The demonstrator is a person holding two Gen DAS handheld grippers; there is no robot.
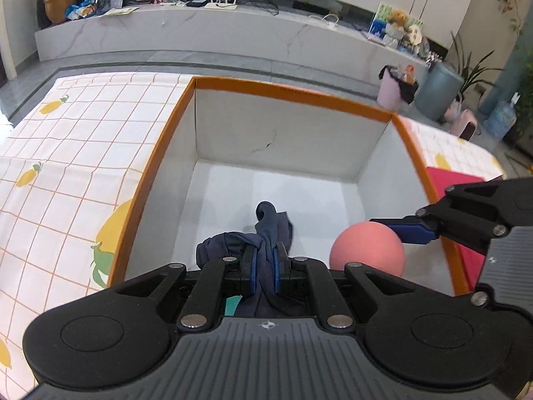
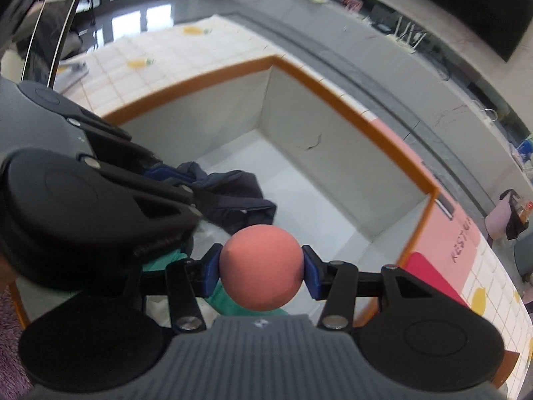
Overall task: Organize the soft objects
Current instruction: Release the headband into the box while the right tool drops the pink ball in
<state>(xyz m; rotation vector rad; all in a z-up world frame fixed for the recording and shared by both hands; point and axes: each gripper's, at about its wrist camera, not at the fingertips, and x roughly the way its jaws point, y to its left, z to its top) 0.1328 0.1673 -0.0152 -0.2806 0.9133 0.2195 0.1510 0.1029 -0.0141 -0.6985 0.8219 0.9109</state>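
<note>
Both grippers are working over the box at once. Nearest, the left gripper (image 1: 265,266) is clamping a bunch of dark navy cloth (image 1: 266,233) between its blue pads; the cloth is hanging in folds from the jaws and spilling forward above the box floor. Whether its lower end is touching the floor, I cannot tell. A strip of teal fabric (image 2: 233,300) is showing under both tools, low in the box.

Just to the right, the right gripper (image 2: 261,271) is squeezing a pink ball (image 2: 261,266), one pad pressing each side, the ball sitting squarely between them, inside the box's outline and above the floor.

Beyond them, the orange-rimmed box (image 1: 293,91) is standing open on the lemon-print tablecloth (image 1: 83,126); its far floor is bare and the back wall is showing a small crack. A red and pink flat item (image 2: 443,253) is lying outside the right rim.

Judgement: the step in hand is depositing, both items already carried over the box. The next move is calling for lowering each and opening the jaws, placing the ball where it is not rolling under the cloth
</note>
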